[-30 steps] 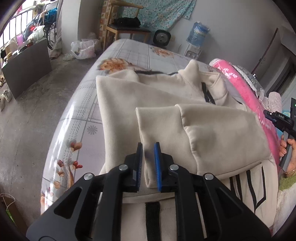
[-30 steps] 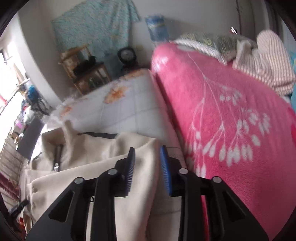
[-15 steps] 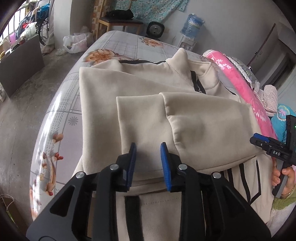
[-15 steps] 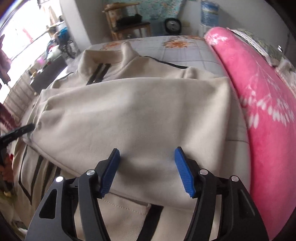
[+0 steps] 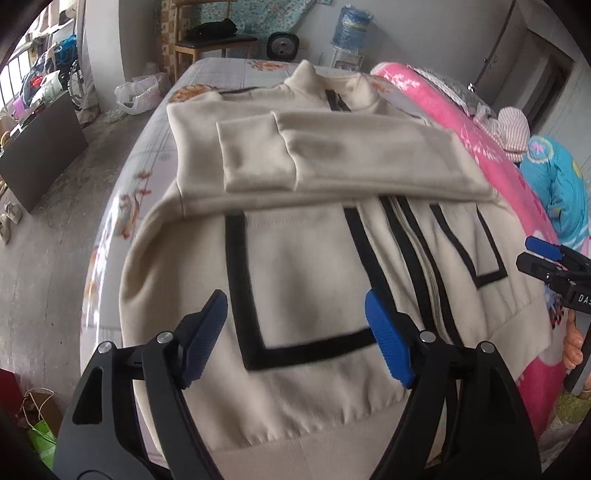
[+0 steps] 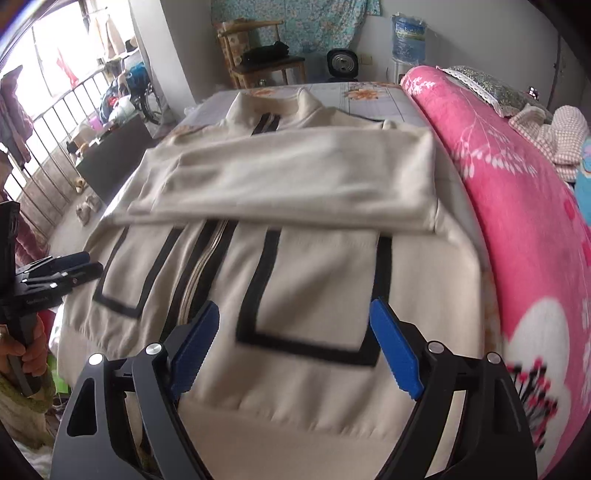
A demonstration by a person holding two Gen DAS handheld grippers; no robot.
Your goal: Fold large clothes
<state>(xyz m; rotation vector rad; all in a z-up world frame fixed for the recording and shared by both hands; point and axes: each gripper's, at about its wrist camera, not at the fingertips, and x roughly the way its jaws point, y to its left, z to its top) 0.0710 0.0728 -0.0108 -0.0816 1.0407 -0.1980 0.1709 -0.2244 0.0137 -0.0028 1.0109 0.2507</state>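
Bed [image 5: 155,122]: carries everything I work on; grey floral sheet shows bare along its left edge and at the far end.
Pink blanket [image 6: 517,206]: bunched along the bed's right edge, white flower print, touching the garment's right side.
Jacket [image 5: 306,280]: cream, zip-front, black rectangular trim on each front panel; I see it lying flat on its back in the middle of the bed, collar toward the far end, ribbed hem at the near edge below my tools.
Sleeves [image 5: 332,158]: both folded across the chest in a band, one cuff lying on top of the other sleeve toward the left edge.
Left gripper [image 5: 295,339]: my left tongs are spread wide with nothing between the blue pads, above the left front panel close to the hem; I cannot tell whether they touch the cloth.
Right gripper [image 6: 295,350]: my right tongs are likewise spread wide and hold nothing, over the right front panel near the hem, beside the zip.
Water bottle [image 6: 408,35]: blue, beyond the far end of the bed.
Fan [image 6: 342,64]: small, black, on the floor beyond the far end.
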